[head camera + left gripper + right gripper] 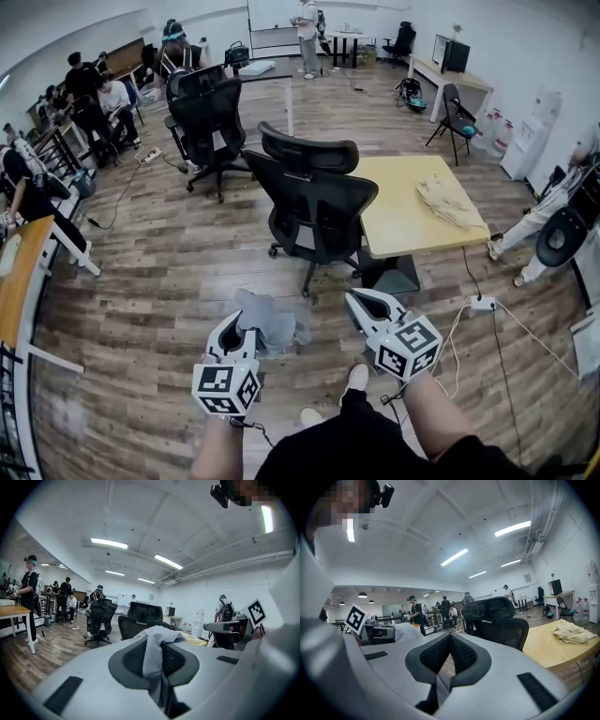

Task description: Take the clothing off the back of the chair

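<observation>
Presently: clothing held in left gripper, clear of chair

Left gripper [242, 326]: jaws clamped on a fold of the grey clothing [272, 325]. The left gripper view shows the fabric pinched between the pads and draped over the jaw tips. In the head view the garment hangs in a bunch from the jaws above the wooden floor [169, 281], on the near side of the black office chair [314, 202] and not touching it. No garment is seen on the chair's back.

Right gripper [361, 302]: jaws together with nothing between them, as the right gripper view confirms.

Pose: both forearms reach forward from the lower edge of the head view, left forearm [220, 452] and right forearm [433, 412] roughly parallel. Both grippers are held near level, tipped slightly downward and aimed towards the chair. Each marker cube [225, 389] faces up at the camera. The two grippers are side by side, set apart.

Surroundings: a yellow table [398, 225] stands beside the chair with a cream cloth [448, 202] lying on it.
</observation>
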